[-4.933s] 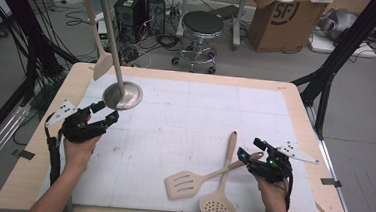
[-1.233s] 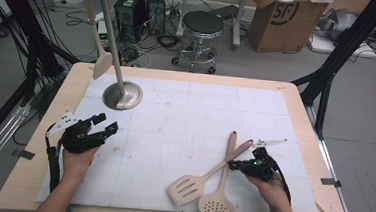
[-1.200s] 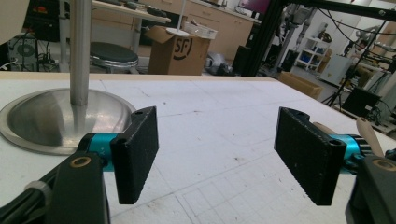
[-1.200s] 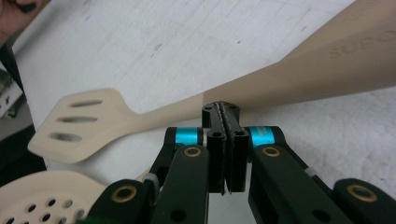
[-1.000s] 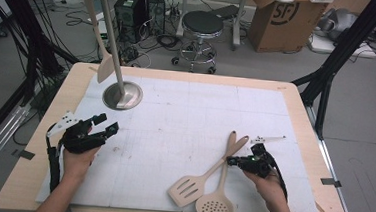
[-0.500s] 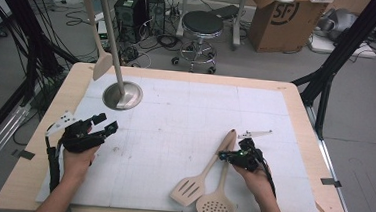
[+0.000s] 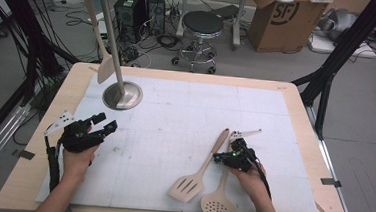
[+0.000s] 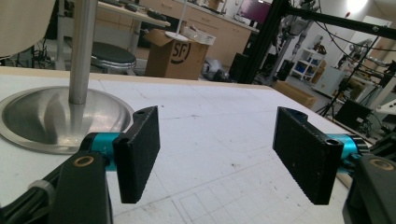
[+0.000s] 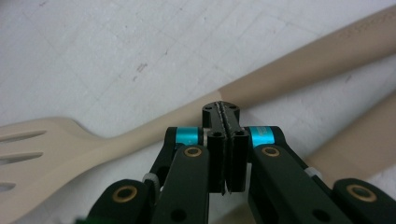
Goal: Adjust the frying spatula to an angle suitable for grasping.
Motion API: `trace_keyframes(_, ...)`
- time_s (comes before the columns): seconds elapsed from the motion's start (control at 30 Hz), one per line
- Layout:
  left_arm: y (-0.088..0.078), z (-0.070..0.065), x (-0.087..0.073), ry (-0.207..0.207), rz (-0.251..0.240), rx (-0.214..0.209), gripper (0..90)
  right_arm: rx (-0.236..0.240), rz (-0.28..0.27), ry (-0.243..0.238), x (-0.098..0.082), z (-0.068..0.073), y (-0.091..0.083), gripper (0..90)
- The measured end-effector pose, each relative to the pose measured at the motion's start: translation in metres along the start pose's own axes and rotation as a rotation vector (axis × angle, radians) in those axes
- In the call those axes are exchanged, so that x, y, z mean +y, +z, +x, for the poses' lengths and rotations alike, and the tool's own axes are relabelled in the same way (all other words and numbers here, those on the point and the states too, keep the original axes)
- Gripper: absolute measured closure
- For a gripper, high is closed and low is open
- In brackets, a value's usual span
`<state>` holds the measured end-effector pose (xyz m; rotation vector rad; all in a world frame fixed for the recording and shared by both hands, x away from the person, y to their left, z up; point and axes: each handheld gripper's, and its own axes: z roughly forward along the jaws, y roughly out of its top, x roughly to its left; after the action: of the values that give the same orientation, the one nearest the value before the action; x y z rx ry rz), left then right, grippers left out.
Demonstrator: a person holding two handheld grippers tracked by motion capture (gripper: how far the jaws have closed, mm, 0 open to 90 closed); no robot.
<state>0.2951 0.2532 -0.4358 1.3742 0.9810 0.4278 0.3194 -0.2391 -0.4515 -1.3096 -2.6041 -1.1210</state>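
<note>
A workshop floor with a cardboard box [image 7: 278, 18], a round stool [image 7: 201, 24] and loose cables fills the top of the high view. Below it, a pale wooden surface [image 7: 305, 124] carries a white gridded mat [image 7: 190, 111]. At the upper left of the mat stands a metal stand [image 7: 121, 94] with a dished base and a tall pole, beside which a pale spatula [image 7: 105, 62] hangs. Lower centre-right lie two beige utensils: a slotted turner [image 7: 199, 172], its handle running up and right, and a perforated skimmer [image 7: 219, 208] just to its right, the handles close together.

The right claw [image 7: 222, 157] sits low and right of centre, over the turner's handle. In the right gripper view its two black pads are pressed flat together with nothing between them, their tip just above the handle of the slotted turner [image 9: 280, 79]. Against the frames of a second ago, this hand has slid leftward across the mat to the handles; the turner appears likewise shifted slightly. A pick-up would first require the pads to part.

The left claw [image 7: 102, 125], at the lower left, is spread wide and empty, as the left gripper view [image 8: 215, 158] confirms, and has kept its place.
</note>
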Motion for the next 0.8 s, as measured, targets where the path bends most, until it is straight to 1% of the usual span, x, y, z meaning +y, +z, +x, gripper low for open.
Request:
trace_keyframes(0.03, 0.000, 0.000, 0.000, 0.000, 0.001, 0.000, 32.4, -0.004, 0.000, -0.002, -0.001, -0.001, 0.000, 89.7)
trace_keyframes(0.1, 0.000, -0.001, 0.000, 0.000, -0.003, -0.005, 32.6, -0.002, -0.004, 0.014, -0.001, -0.002, 0.000, 89.8)
trace_keyframes(0.17, -0.001, -0.001, 0.001, 0.002, -0.005, -0.006, 32.8, -0.016, -0.023, 0.012, 0.001, -0.001, 0.000, 89.8)
trace_keyframes(0.2, -0.001, -0.001, 0.001, -0.001, -0.008, -0.005, 32.9, -0.010, -0.040, 0.020, 0.003, -0.001, 0.002, 89.8)
trace_keyframes(0.23, -0.001, -0.002, 0.001, -0.001, -0.009, -0.006, 33.0, -0.029, -0.042, 0.014, 0.005, 0.000, 0.003, 89.9)
trace_keyframes(0.27, -0.001, -0.002, 0.001, 0.000, -0.011, -0.007, 33.1, -0.037, -0.044, 0.006, 0.007, 0.001, 0.004, 89.8)
trace_keyframes(0.33, -0.001, -0.002, 0.001, 0.000, -0.011, -0.008, 33.2, -0.046, -0.032, 0.002, 0.013, 0.002, 0.007, 89.8)
trace_keyframes(0.43, 0.000, -0.002, 0.001, 0.000, -0.006, -0.010, 33.3, -0.057, -0.023, -0.022, 0.019, 0.004, 0.011, 89.7)
trace_keyframes(0.6, 0.000, -0.002, 0.001, 0.001, -0.005, -0.010, 33.3, -0.055, -0.012, -0.039, 0.032, 0.005, 0.020, 89.7)
trace_keyframes(0.7, -0.001, -0.002, 0.001, 0.001, -0.006, -0.009, 33.3, -0.071, 0.008, -0.068, 0.041, 0.010, 0.027, 89.7)
trace_keyframes(0.77, -0.002, -0.002, 0.001, -0.001, -0.007, -0.009, 33.4, -0.062, 0.008, -0.076, 0.046, 0.010, 0.031, 89.7)
trace_keyframes(0.8, -0.002, -0.002, 0.001, -0.001, -0.008, -0.009, 33.4, -0.047, 0.010, -0.064, 0.048, 0.010, 0.033, 89.7)
